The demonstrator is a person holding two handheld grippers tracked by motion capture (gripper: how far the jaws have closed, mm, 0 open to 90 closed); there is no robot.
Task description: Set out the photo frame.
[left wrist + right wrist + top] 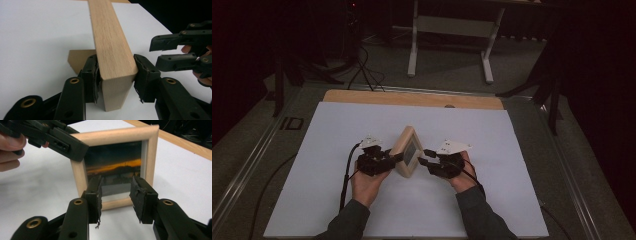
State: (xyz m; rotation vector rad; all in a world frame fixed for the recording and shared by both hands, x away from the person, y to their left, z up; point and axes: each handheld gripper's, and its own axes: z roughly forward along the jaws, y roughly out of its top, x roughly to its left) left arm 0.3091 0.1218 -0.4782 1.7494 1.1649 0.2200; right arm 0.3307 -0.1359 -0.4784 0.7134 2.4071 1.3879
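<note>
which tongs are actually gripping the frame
The left tongs: their pads press both faces of the wooden frame at its edge. The right tongs hover open before the picture side, touching nothing.

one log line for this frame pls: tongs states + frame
left tongs: shut on photo frame edge | right tongs: open, facing picture side, not gripping | frame: upright on white table

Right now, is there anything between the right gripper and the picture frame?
No. In the right gripper view, only bare white table lies between the right gripper and the wooden picture frame.
</note>
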